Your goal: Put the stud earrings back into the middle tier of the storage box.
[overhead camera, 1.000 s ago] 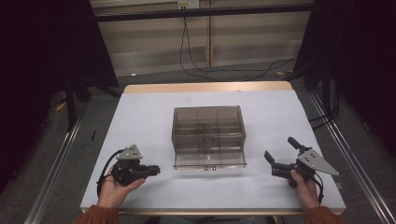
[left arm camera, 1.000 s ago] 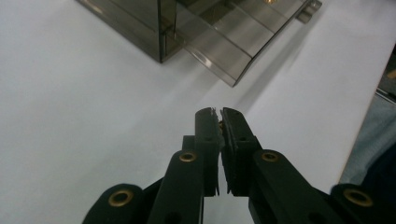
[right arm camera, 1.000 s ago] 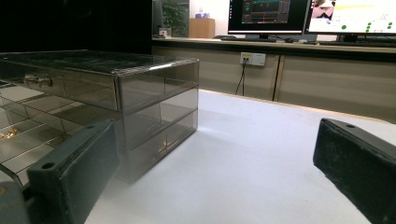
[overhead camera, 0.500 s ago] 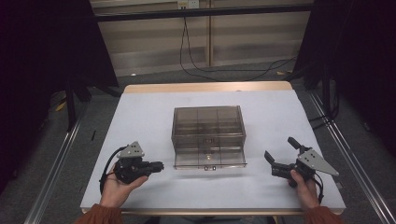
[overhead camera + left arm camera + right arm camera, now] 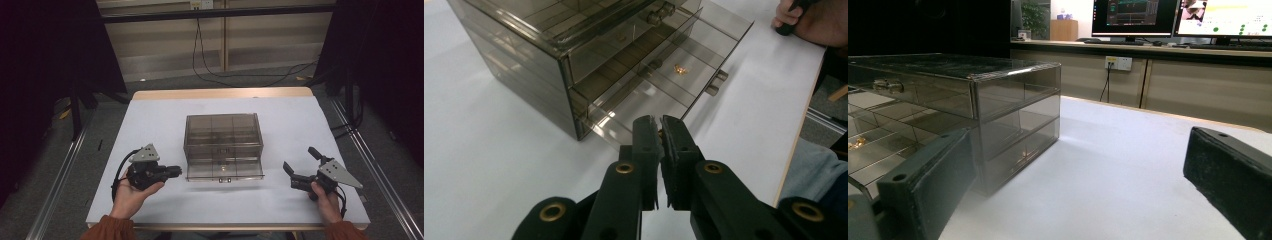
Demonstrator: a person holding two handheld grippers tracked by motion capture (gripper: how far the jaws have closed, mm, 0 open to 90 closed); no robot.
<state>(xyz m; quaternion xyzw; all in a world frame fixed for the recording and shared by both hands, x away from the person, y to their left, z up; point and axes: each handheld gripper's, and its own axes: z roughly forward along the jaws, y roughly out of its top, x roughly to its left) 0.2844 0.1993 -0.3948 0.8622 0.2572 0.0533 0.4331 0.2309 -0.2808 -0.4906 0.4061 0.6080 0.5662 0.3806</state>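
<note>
Where the white surface [image 5: 150, 125] meets our count, we list one smoked-clear drawer cabinet [image 5: 223, 136] at its centre, two tools, and two hands.

Item 1, cabinet: three drawer tiers by our count in the right gripper view, though the tinted walls make this uncertain. The lowest drawer [image 5: 224, 170] is pulled out toward 6 o'clock. One small gold-coloured piece [image 5: 681, 69] lies in it; too small to identify. In the left gripper view we see one knob on the open drawer front [image 5: 716, 83] and more on a shut drawer above.

Item 2, left tool [image 5: 172, 171]: at 8 o'clock from the cabinet, held in the left hand [image 5: 131, 196], jaws pressed nearly together with only a thin slit between them, gripping nothing. Its tips point at the near left corner of the open drawer, just beside it; we cannot tell if they touch.

Item 3, right tool [image 5: 300, 165]: at 4 o'clock from the cabinet, well apart from it, held in the right hand [image 5: 326, 200], jaws spread wide and empty.

Surroundings: one wooden edge strip at 12 o'clock, cables [image 5: 235, 72] on the floor beyond, two monitors [image 5: 1178, 17] on a bench in the right gripper view. Nothing lies between either tool and the cabinet.
</note>
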